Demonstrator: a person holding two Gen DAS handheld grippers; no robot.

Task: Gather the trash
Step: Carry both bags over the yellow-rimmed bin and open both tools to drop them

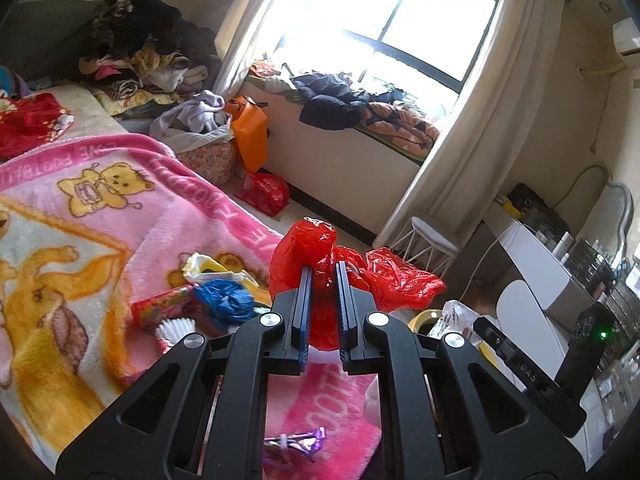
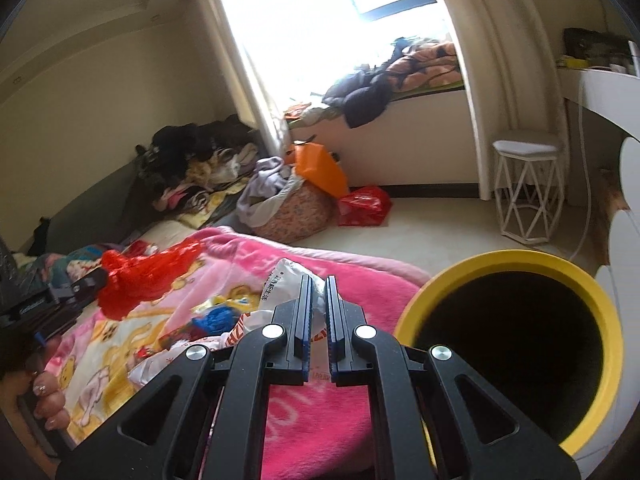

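- Left tool (image 1: 324, 280): jaws nearly closed, clamped on a red plastic bag (image 1: 320, 252), held up above the bed.
- Right tool (image 2: 319, 294): jaws also narrow, pinching a white printed bag (image 2: 288, 280), just beside the bin.
- Red bag is crumpled, shiny, bulging above the fingers & hanging to the right.
- White bag is wrinkled, w/ red & dark print.
- Yellow-rim bin (image 2: 600, 292) stands right of the bed, mouth open, dark inside.
- Still on the pink blanket (image 1: 120, 208): blue crumpled bag (image 1: 226, 300), snack pack (image 1: 160, 306), paper cupcake cup (image 1: 176, 326), purple foil wrapper (image 1: 296, 442).
- Near: white stool (image 2: 526, 184), orange bag (image 2: 320, 168), clothes pile.
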